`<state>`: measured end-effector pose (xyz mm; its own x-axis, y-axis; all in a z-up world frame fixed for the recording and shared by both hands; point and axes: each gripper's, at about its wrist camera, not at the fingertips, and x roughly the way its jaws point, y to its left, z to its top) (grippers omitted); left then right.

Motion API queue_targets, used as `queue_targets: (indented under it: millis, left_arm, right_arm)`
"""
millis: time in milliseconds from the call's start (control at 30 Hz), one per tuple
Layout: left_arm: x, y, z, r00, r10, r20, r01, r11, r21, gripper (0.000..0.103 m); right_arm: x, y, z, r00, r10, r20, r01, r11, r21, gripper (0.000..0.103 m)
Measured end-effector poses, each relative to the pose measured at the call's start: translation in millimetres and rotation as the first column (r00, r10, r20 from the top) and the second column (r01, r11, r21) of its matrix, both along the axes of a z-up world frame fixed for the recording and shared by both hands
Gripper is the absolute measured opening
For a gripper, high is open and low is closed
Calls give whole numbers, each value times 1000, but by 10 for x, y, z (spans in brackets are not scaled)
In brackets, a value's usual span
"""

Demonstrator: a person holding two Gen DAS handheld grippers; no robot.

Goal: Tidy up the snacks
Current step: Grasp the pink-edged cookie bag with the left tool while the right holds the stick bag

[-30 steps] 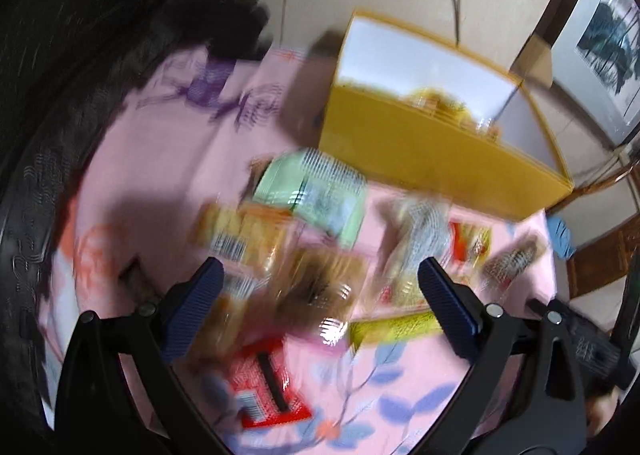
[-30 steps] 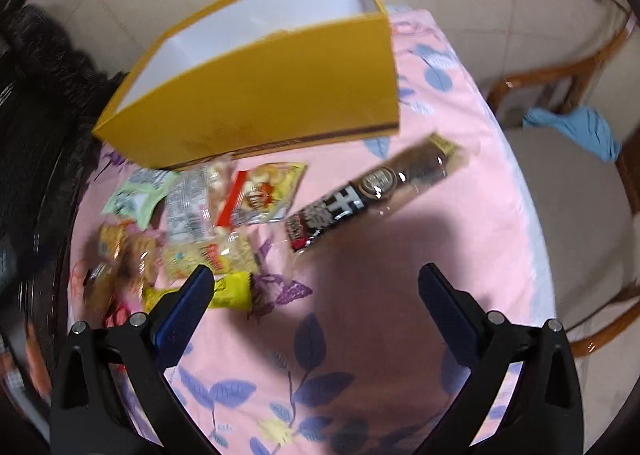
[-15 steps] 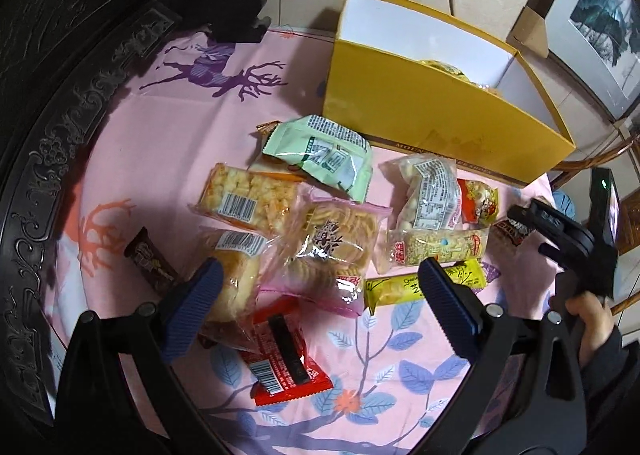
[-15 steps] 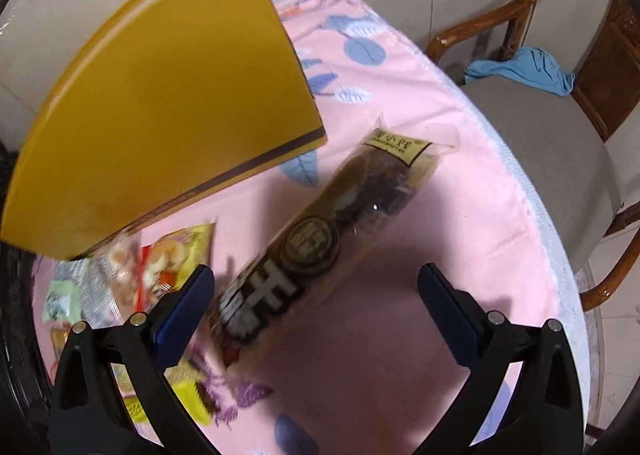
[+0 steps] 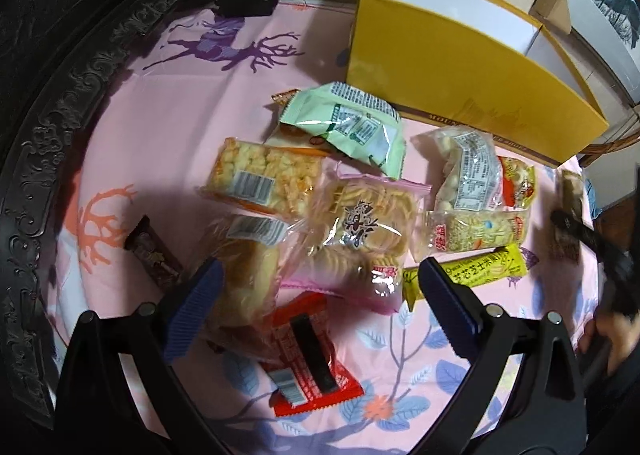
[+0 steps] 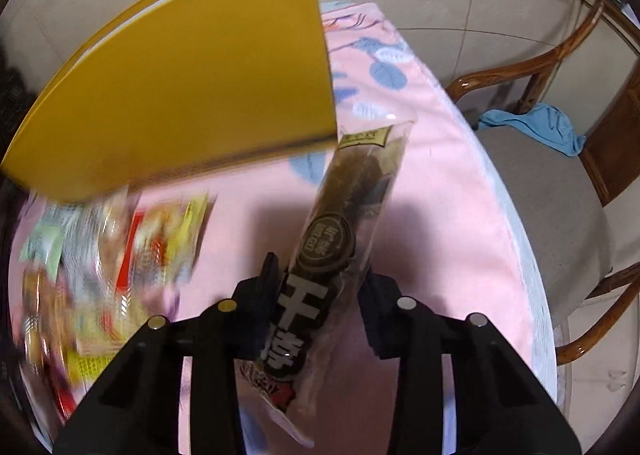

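Fingers of the right gripper (image 6: 318, 303) are closing on a long brown snack pack (image 6: 340, 239), and the black pads already press its crinkly clear wrapper from both sides. The pack is narrow and stick-shaped; it reaches forward from the fingers, with its far end close to the corner of the yellow cardboard box (image 6: 192, 95). That box has smooth flat walls and stands ahead and to the left of the fingers, on the soft pink tablecloth (image 6: 432, 215) printed with blue leaves.

The left gripper (image 5: 318, 305) hangs wide open, its ribbed blue pads (image 5: 192, 307) apart with nothing pressed between them. Between the fingers lie a shiny red flat packet (image 5: 308, 359) and a clear bag of round pale biscuits (image 5: 240, 275). Just ahead is a clear pink-edged bag of curly noodle snacks (image 5: 360, 231), then a rectangular bar of puffed rice (image 5: 260, 179) and a pale green foil pouch (image 5: 352, 127). By the right finger lies a thin yellow bar (image 5: 480, 267). Beyond them stands the same yellow box (image 5: 460, 71), white inside.
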<state>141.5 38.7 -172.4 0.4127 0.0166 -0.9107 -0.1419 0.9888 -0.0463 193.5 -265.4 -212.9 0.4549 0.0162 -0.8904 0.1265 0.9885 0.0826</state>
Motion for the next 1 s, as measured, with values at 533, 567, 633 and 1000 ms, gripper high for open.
queue_targets:
  millis: [533,567,633,1000]
  left_arm:
    - [276,-633,-454,992,-126,-28,129,950,286,101]
    - [293,-630,-478,991,-134,-25,135,947,291,101]
    - [359,-558,-523,989,-147,-2,142,950,277,101]
    - [262,-415,-428,989,-145,7,141,974,178,50]
  right_arm:
    - [-526,67,-13,998,56,-16,-56,998,11,40]
    - [-504,39,-14,998,56,-19,-56,998,11,40]
    - [-490,27,-10,998,55,-24,-55,998,11,40]
    - [-461,-5,-15,998,38,-47,-37,999,15,35]
